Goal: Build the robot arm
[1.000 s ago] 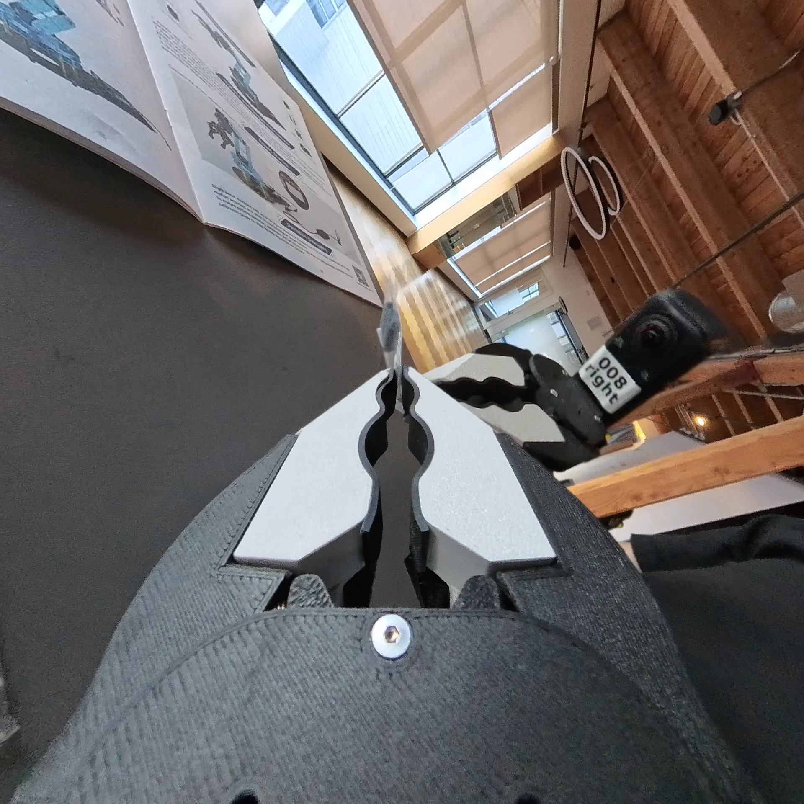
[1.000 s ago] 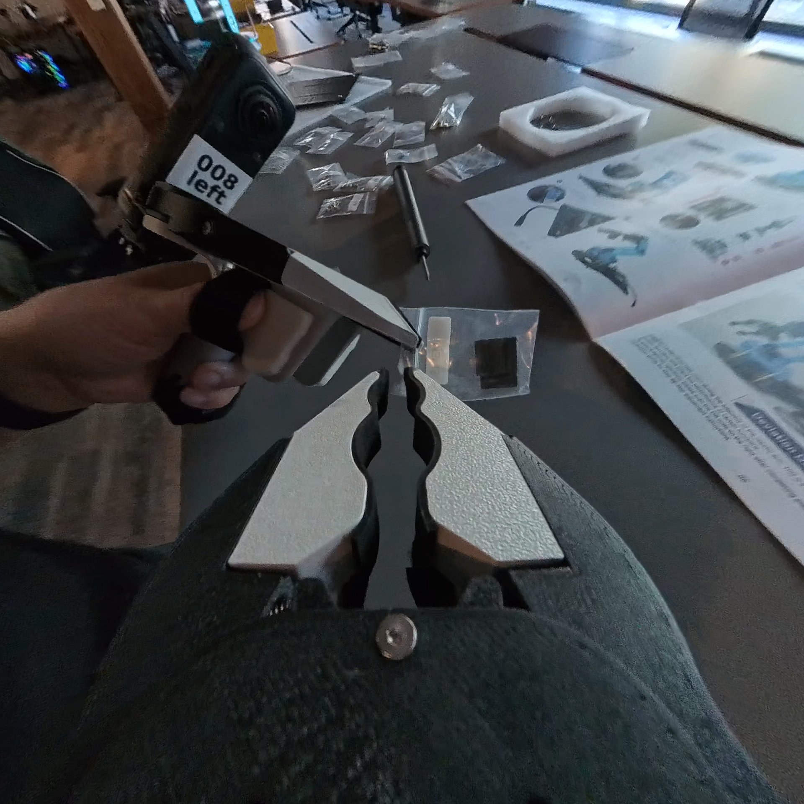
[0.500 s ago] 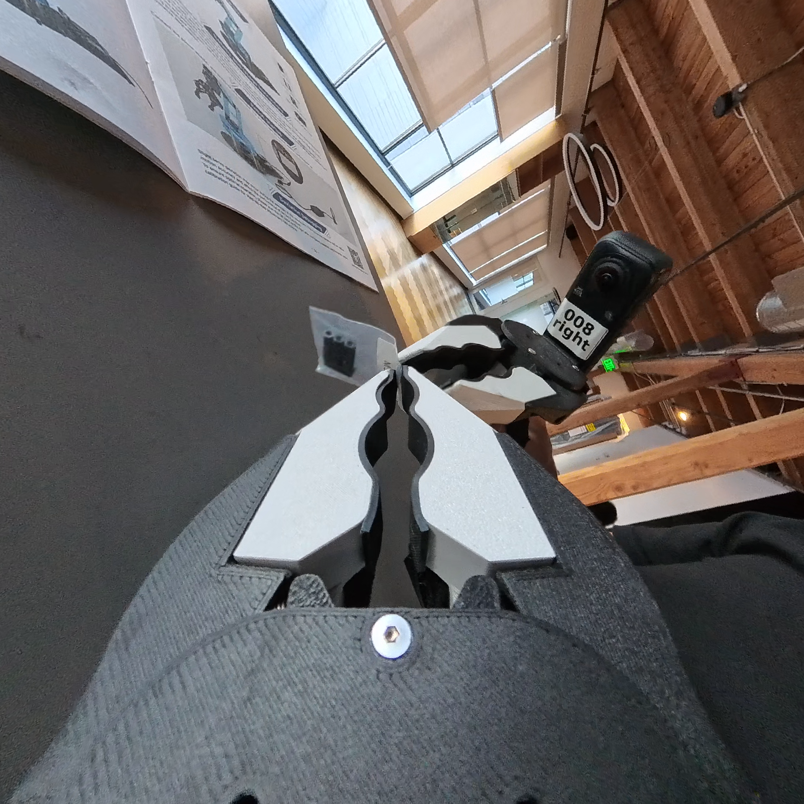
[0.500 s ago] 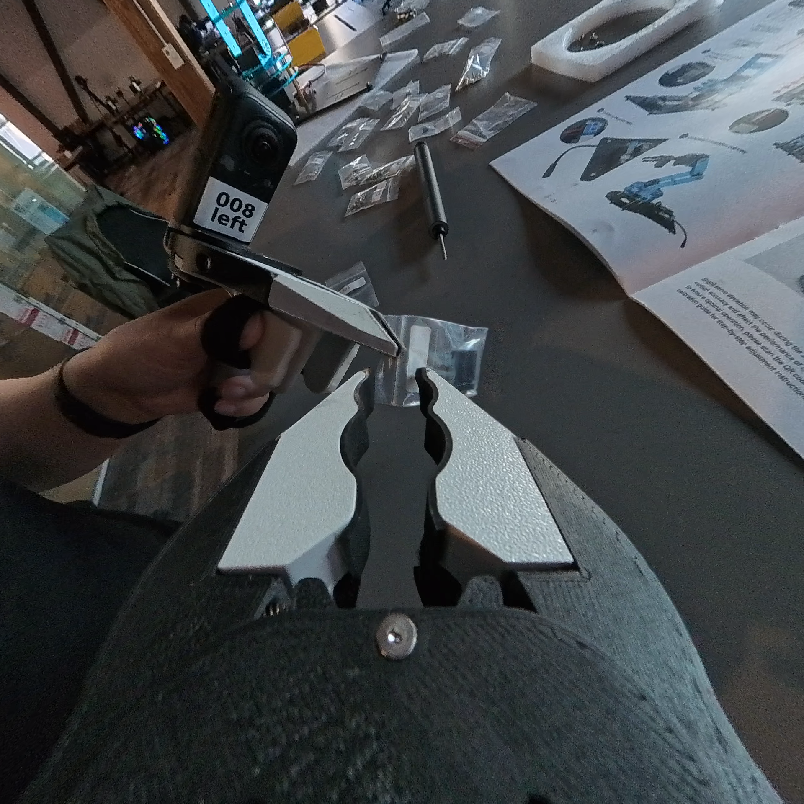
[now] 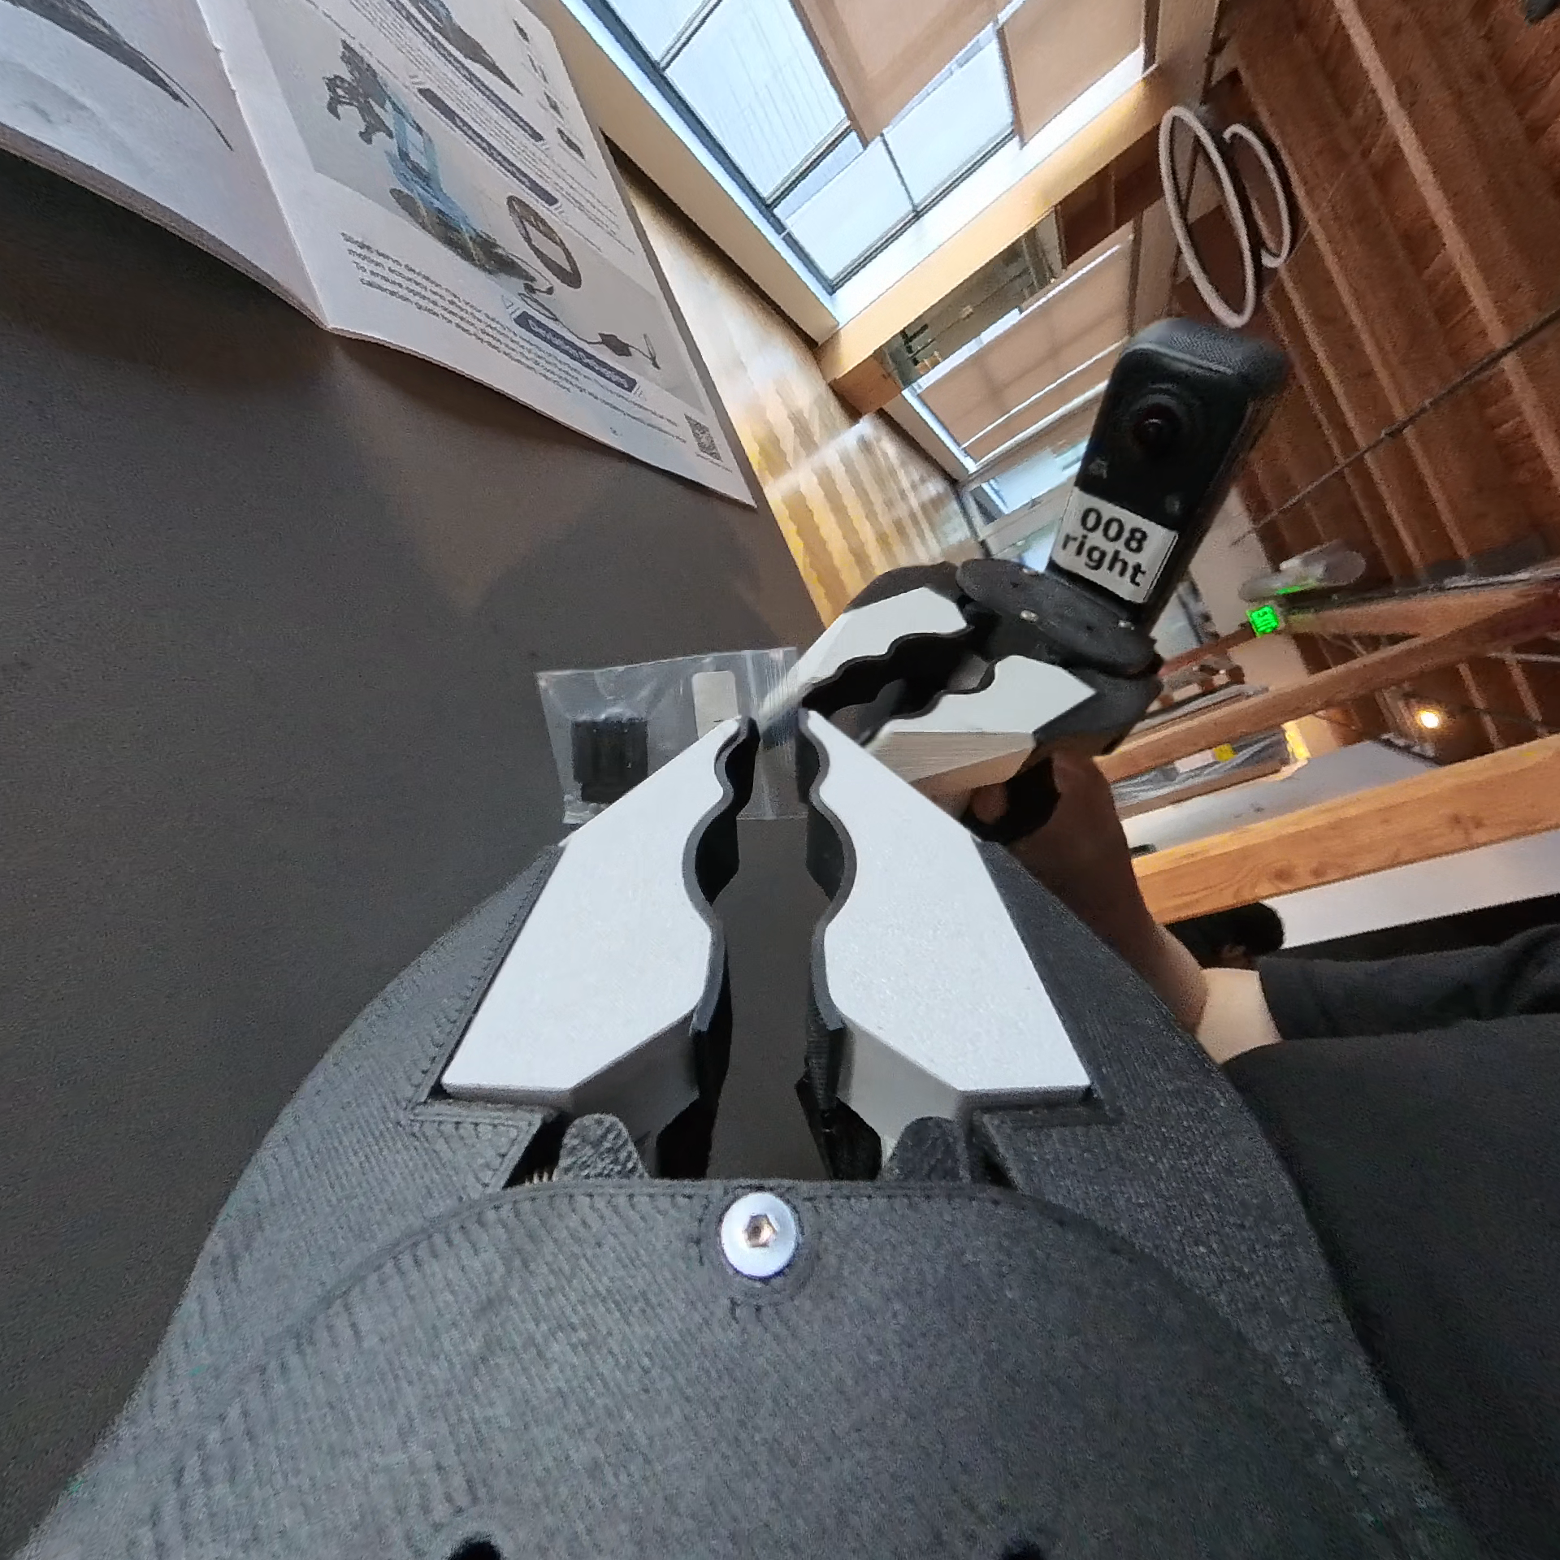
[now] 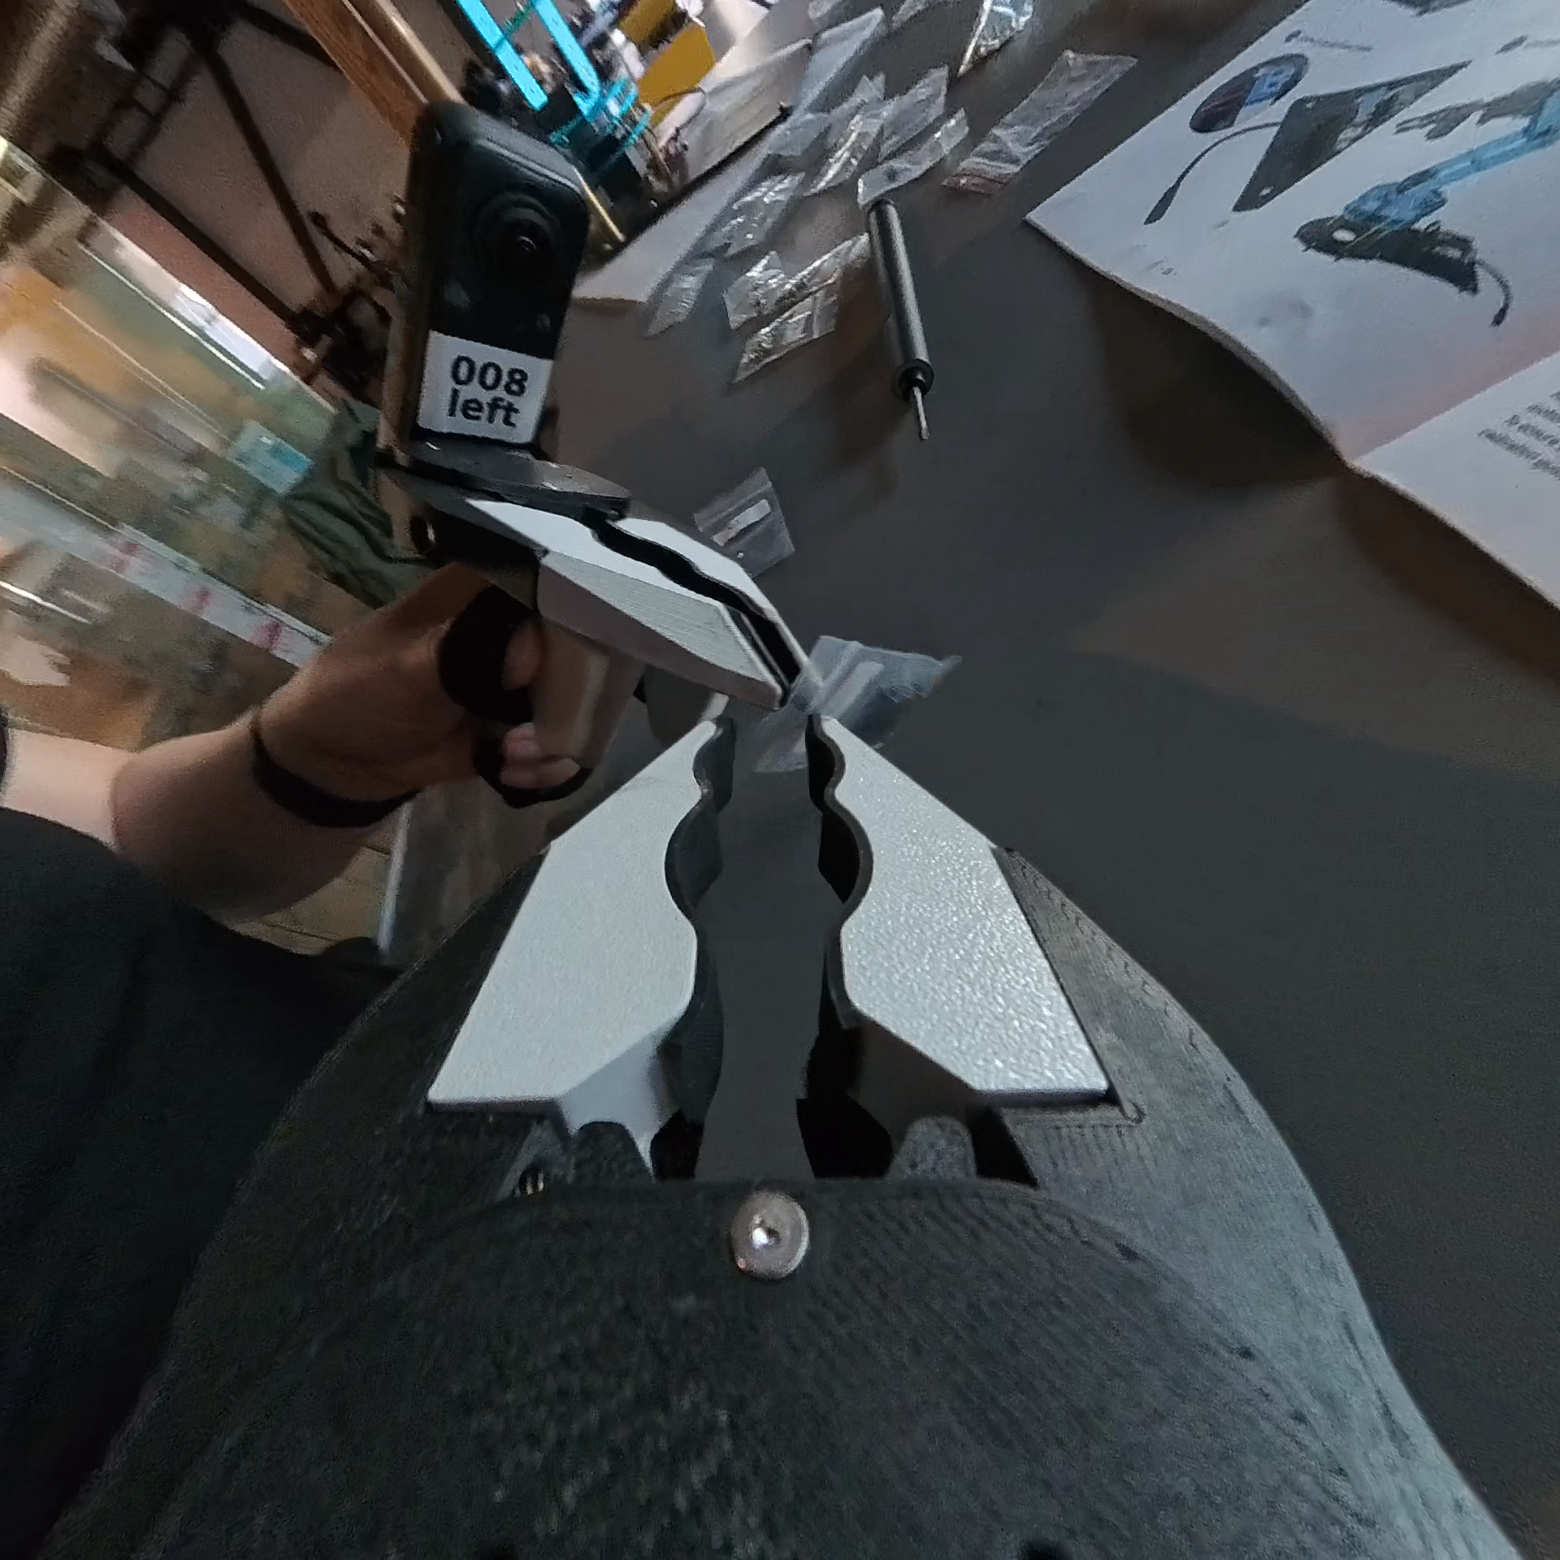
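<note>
A small clear plastic bag (image 5: pixel 641 743) with a black part (image 5: pixel 606 751) inside hangs just above the dark table (image 5: pixel 253 675). My left gripper (image 5: pixel 777 724) pinches the bag's edge, with a narrow gap between its tips. In the right wrist view the left gripper (image 6: pixel 789 675) looks shut on the bag (image 6: pixel 878 684). My right gripper (image 6: pixel 770 726) is partly open, and the bag's near edge sits between its fingertips. In the left wrist view the right gripper (image 5: pixel 802 679) meets the bag's top edge right beside my left tips.
An open illustrated booklet (image 6: pixel 1351 211) lies at the right; it also shows in the left wrist view (image 5: pixel 473 211). A black screwdriver-like tool (image 6: pixel 899 295) and several small clear bags (image 6: pixel 802 287) lie farther back. One small bag (image 6: pixel 743 528) lies behind the left gripper. Left and right tips are no more than a few centimetres apart.
My right gripper opened, came in onto the bag's edge, and its jaws have narrowed a little. My left gripper's tips have parted slightly. The bag has turned flat-on to the left camera.
</note>
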`<action>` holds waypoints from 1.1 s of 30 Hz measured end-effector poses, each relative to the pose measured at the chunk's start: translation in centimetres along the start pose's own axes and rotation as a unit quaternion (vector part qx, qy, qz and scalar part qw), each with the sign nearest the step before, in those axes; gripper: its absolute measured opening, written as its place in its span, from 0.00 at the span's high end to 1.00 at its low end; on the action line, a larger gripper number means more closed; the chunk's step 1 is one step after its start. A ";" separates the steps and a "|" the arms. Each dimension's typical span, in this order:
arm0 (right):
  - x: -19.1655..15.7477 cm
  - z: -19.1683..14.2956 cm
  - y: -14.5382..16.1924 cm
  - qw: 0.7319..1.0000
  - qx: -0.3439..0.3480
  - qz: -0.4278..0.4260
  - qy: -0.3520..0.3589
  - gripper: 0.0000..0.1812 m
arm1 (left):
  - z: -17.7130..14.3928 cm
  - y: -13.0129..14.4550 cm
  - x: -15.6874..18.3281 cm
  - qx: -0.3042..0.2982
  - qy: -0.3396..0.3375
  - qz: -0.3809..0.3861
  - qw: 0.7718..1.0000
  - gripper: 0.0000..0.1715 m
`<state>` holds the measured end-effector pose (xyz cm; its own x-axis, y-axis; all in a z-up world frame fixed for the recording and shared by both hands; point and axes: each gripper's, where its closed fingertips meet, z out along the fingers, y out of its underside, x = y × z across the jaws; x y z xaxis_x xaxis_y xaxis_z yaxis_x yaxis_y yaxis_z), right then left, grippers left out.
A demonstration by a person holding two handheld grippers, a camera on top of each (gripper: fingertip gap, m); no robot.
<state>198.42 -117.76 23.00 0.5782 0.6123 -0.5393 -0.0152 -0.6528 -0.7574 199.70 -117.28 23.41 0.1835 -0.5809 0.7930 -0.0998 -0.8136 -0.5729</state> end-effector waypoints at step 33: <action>3.3 0.9 2.3 0.993 -0.078 -0.049 0.074 0.95 | 0.4 2.3 -3.8 -0.149 -0.133 0.199 0.959 0.91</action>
<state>199.60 -116.86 19.10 0.6842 0.6113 -0.3977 0.1664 -0.6618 -0.7310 199.19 -116.93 18.93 0.3121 -0.8523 0.4198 -0.4817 -0.5228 -0.7033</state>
